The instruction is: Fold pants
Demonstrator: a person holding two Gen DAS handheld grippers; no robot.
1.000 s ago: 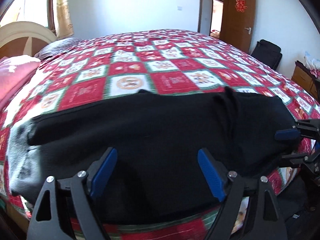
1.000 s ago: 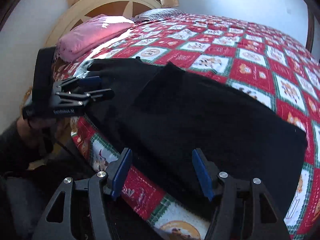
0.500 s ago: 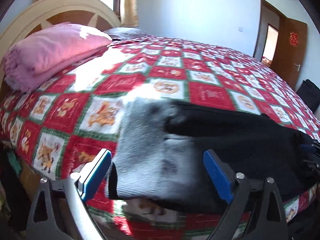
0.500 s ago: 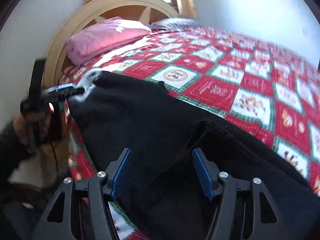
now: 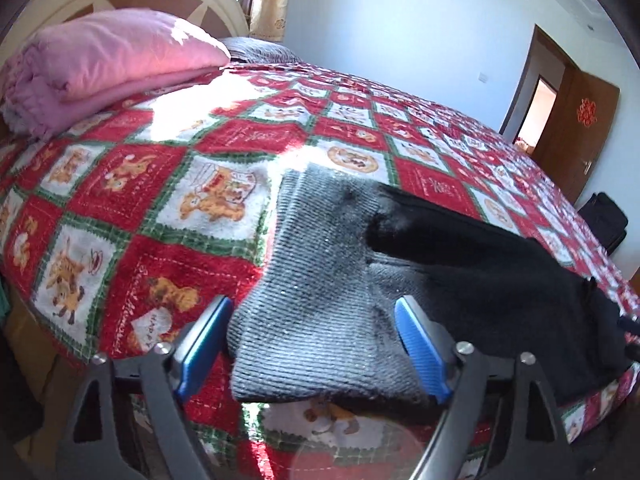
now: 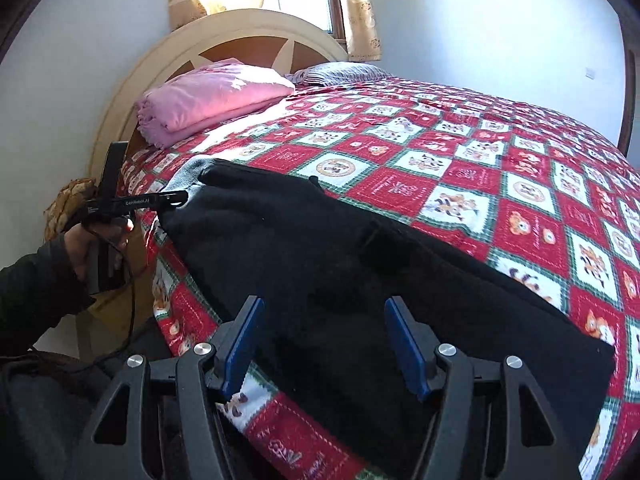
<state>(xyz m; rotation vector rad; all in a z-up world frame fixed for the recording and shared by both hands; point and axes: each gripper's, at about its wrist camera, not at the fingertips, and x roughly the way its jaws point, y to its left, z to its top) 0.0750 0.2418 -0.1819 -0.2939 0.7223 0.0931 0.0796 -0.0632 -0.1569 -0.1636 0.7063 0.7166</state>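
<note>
Black pants (image 6: 360, 264) lie along the near edge of the bed, with a grey ribbed end (image 5: 320, 292) at the left. My left gripper (image 5: 312, 344) is open, its blue pads either side of the grey end near the bed edge. It also shows in the right wrist view (image 6: 176, 198), next to the grey end (image 6: 188, 172). My right gripper (image 6: 324, 340) is open and empty over the near edge of the black pants. The black cloth (image 5: 500, 276) runs off to the right in the left wrist view.
The bed has a red, white and green patterned cover (image 6: 460, 152). A folded pink blanket (image 5: 100, 68) and a grey pillow (image 6: 340, 71) lie by the cream headboard (image 6: 240, 36). A brown door (image 5: 576, 132) and a black bag (image 5: 604, 220) stand far right.
My left gripper has swung left from the middle of the pants to the grey end. My right gripper has moved left from the corner to the middle of the near edge.
</note>
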